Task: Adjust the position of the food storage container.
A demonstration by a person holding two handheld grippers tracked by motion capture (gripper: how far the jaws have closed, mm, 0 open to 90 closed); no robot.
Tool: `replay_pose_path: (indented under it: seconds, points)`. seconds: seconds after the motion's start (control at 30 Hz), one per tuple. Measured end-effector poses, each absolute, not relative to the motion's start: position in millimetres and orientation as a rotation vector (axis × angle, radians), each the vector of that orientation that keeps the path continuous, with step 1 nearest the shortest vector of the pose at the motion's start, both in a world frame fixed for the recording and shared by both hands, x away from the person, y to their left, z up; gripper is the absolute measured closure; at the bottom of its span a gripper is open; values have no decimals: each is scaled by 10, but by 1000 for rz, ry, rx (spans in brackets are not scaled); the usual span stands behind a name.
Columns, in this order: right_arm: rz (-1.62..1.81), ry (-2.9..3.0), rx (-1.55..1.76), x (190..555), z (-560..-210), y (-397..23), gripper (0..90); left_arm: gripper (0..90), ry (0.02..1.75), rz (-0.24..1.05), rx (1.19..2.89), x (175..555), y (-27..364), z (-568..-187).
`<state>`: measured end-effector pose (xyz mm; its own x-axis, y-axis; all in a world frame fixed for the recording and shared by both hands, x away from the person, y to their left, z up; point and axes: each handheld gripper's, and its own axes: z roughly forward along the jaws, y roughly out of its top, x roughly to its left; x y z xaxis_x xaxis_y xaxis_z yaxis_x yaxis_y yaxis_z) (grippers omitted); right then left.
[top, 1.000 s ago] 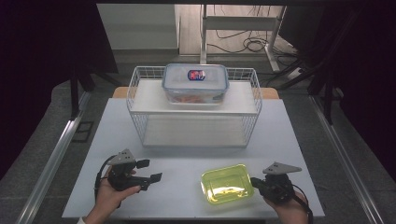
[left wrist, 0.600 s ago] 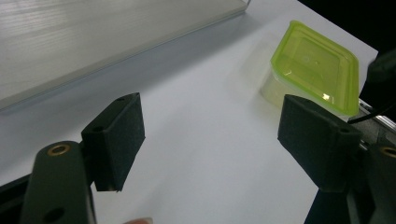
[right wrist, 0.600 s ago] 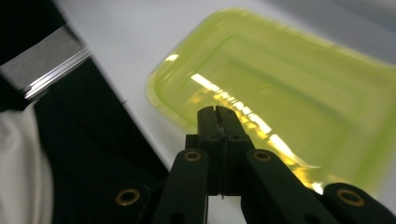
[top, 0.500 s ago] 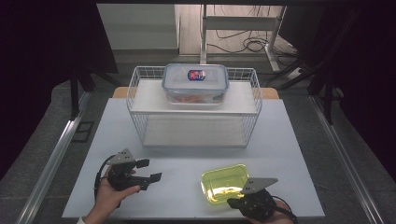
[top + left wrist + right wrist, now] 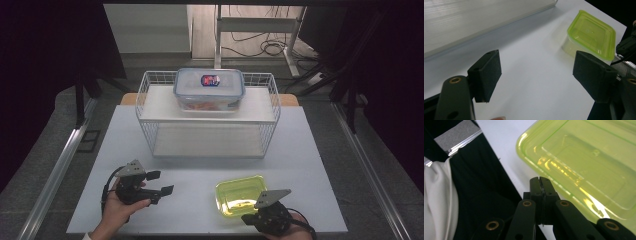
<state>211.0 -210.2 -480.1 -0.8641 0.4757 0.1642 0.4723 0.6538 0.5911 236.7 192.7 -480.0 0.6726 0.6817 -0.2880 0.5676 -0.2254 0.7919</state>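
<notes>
right tongs drop to the near edge of the green-lidded box

over the last second the right tongs [image 5: 248, 218] have slid from beside the shallow clear plastic box with the translucent yellow-green lid [image 5: 240, 194] down to its near corner, by the table [image 5: 320, 165] edge. their jaws are pressed together on nothing (the right gripper view shows them meeting just short of the lid's rim). this looks like lining up for a grasp or a nudge, not a hold yet. the left tongs [image 5: 161, 182] have not moved; they are spread wide, resting well to the left of the box, which lies ahead of them and to the right in the left gripper view [image 5: 592, 33]. the box sits on the table's front right, in front of the white wire shelf rack [image 5: 207, 115].
</notes>
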Motion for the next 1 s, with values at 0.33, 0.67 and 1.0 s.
replay_pose_path:
  seconds: [0.33,0.67,1.0]
  points:
    - [1004,2819,850,2250,-4885,-2051,890,229,982,143,1913,2372,1911,-4810]
    - [997,2788,897,2354,-4953,-2100,890,229,982,141,1920,2377,1903,-4824]
    - [1063,2540,1050,2338,-4606,-2508,890,229,979,142,1915,2365,1908,-4808]
